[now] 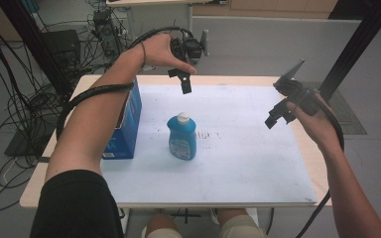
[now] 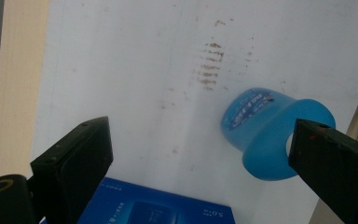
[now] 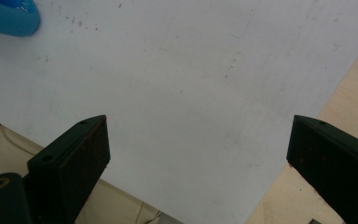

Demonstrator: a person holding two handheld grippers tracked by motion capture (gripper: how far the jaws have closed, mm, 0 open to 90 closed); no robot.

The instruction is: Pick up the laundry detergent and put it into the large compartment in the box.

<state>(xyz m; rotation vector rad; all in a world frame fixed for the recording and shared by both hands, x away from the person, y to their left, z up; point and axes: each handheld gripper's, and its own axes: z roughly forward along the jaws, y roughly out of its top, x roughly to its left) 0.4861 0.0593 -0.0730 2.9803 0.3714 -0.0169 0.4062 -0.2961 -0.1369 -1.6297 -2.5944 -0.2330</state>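
Observation:
A blue bottle with a white cap stands upright near the middle of the white mat. My left gripper hangs in the air above and behind it, jaws wide apart with nothing between them. Its own view looks down on the bottle from above. A blue box stands on the mat's left edge, and its top lies under the left jaws. My right gripper hovers open over the mat's right side; a corner of the bottle sits at the upper left of its view.
The wooden table edge borders the mat on the right and back. Cables and equipment clutter the floor behind the table. A black frame post rises at the right. The person's knees are under the front edge.

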